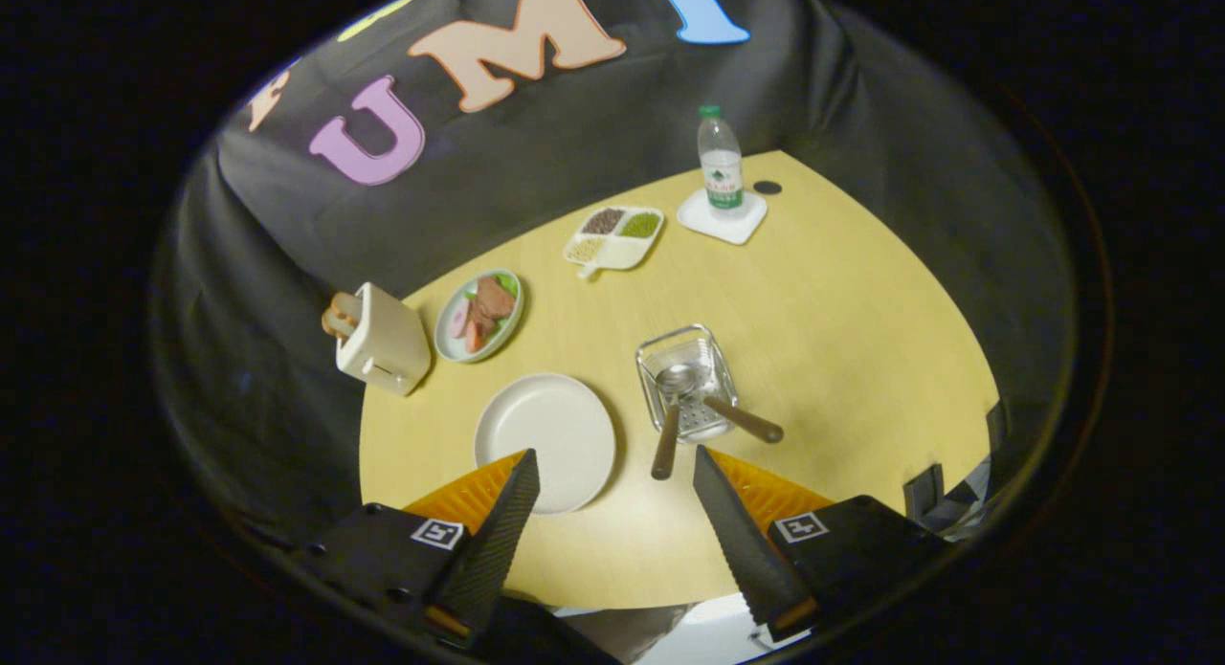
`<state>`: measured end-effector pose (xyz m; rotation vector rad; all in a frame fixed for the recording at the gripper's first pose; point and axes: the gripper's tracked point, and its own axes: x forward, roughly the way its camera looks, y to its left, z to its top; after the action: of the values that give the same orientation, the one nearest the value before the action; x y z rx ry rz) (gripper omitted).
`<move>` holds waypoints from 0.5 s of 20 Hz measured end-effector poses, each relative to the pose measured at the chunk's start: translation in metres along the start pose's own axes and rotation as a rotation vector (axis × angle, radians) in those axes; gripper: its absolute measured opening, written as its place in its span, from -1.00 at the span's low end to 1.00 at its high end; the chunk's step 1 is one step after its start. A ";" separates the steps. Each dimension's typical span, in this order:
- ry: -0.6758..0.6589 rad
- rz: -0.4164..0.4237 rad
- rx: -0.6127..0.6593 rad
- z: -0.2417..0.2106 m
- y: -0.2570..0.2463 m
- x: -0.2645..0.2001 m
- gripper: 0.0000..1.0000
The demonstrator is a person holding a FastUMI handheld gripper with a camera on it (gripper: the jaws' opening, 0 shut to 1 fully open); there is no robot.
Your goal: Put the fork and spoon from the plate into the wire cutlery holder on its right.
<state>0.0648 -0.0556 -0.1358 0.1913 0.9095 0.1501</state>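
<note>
A round white plate (545, 440) lies bare on the yellow table, just ahead of my left finger. To its right stands the wire cutlery holder (686, 380). A spoon (670, 411) and a fork (742, 419) rest in it, with their brown wooden handles sticking out over its near rim toward me. My gripper (612, 469) hangs above the table's near part, open, with nothing between its fingers. The holder sits just beyond the right finger.
A cream toaster (383, 340) holding bread stands left of the plate. Beyond lie a dish of food (479, 315), a divided tray of grains (613, 237) and a water bottle (721, 160) on a white coaster. The table's near edge (612, 603) runs under my fingers.
</note>
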 end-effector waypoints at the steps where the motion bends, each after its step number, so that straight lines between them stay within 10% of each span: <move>1: -0.050 0.014 -0.010 0.008 0.007 -0.006 1.00; 10: -0.577 0.097 -0.150 0.083 0.049 -0.057 1.00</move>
<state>0.0935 -0.0280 -0.0311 0.1284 0.3124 0.2373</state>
